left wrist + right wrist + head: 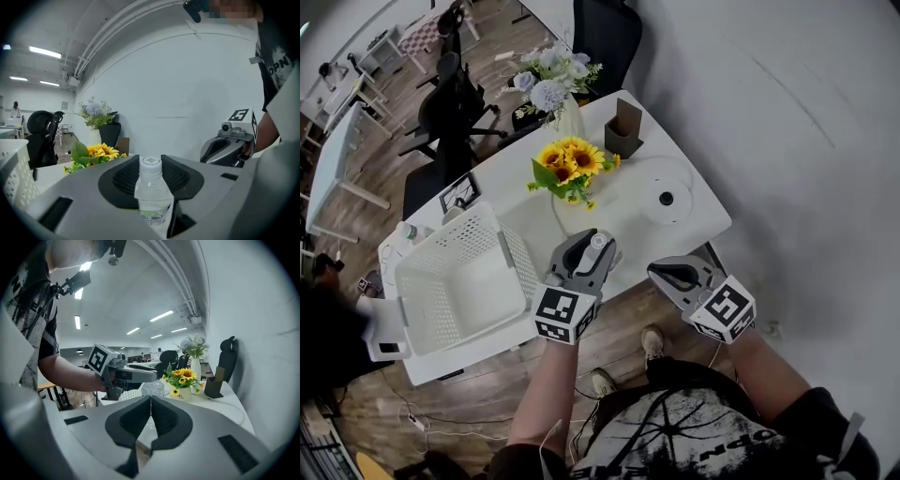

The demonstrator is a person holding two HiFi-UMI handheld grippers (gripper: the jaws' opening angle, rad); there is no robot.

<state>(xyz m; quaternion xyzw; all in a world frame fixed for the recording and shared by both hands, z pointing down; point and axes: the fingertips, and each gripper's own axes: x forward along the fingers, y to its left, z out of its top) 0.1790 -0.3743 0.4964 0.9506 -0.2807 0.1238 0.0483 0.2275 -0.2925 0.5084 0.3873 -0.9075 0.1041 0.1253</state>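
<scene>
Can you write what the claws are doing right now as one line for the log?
left claw: shut on water bottle | right claw: shut, empty | nearby: white basket, sunflowers | surface: white table

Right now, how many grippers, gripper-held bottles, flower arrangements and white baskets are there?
Grippers: 2 (left gripper, right gripper)
Held bottles: 1 (water bottle in the left gripper)
Flower arrangements: 2 (sunflowers, pale bouquet)
Baskets: 1 (white basket)
Total: 6

Clear glossy plastic bottle (151, 192); left tool (151, 161) matt grey plastic, dark textured pads (119, 180); counter (694, 202) smooth white; basket (450, 225) perforated white plastic.
</scene>
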